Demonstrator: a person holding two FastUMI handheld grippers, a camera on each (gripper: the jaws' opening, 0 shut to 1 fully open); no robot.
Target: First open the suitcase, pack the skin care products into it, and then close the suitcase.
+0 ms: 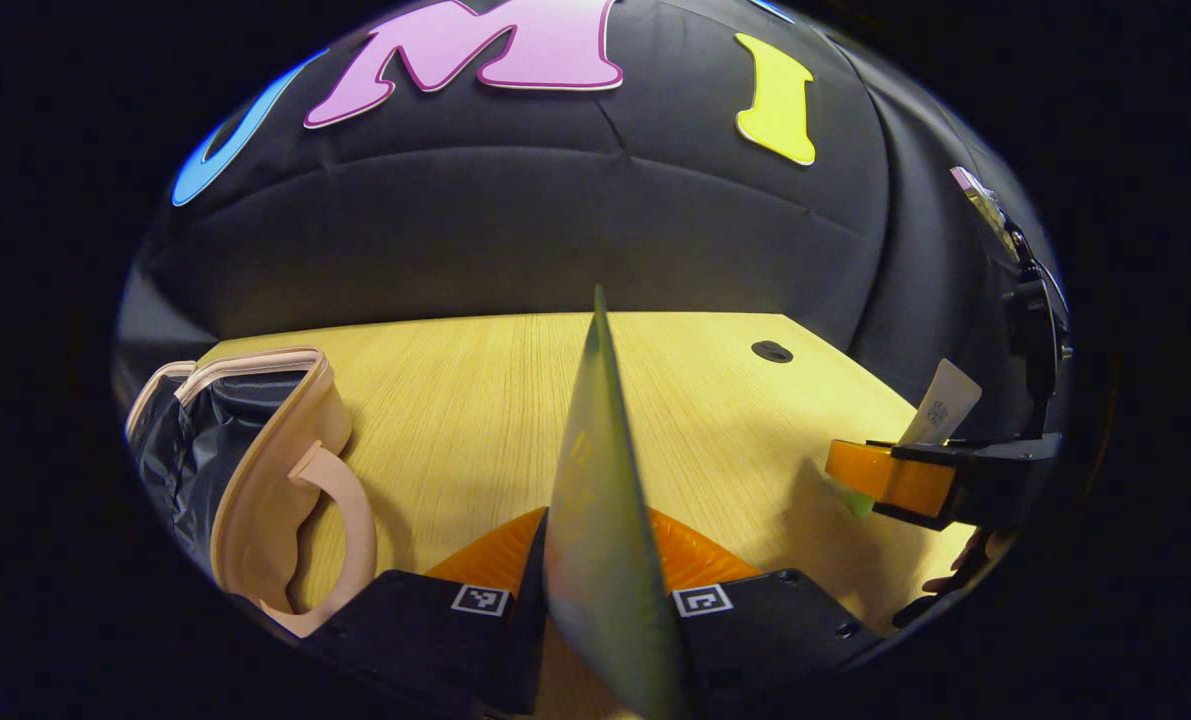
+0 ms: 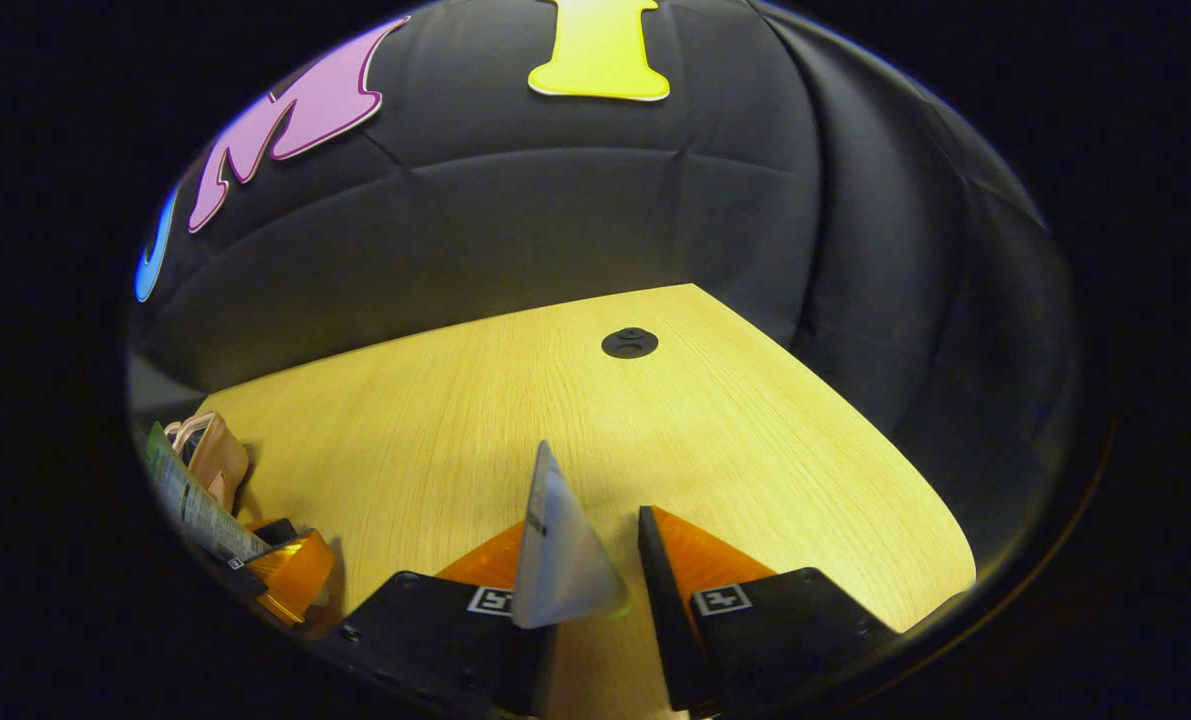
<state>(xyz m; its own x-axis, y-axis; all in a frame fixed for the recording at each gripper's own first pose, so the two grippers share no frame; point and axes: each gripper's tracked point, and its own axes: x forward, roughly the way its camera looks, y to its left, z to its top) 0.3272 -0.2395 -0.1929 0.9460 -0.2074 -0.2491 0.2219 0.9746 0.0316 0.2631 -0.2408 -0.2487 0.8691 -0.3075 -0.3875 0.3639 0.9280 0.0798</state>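
The left gripper view shows the one open pale-pink suitcase with dark lining (image 1: 255,470) at the left of the light wooden table (image 1: 455,400). Two skin care items: the left gripper (image 1: 595,590) clenches a flat greenish sachet (image 1: 600,520); the right gripper (image 2: 580,580) holds a white tube (image 2: 560,560), though its right finger stands apart, so I cannot tell the grip.

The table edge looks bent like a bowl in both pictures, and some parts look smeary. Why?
Left gripper view: fisheye bends the table edges; the green packet between the jaws is blurred, too near the lens; the suitcase is sharper. Right gripper view: same bowing; the white tube is soft, and shadow lies across the table beyond it.
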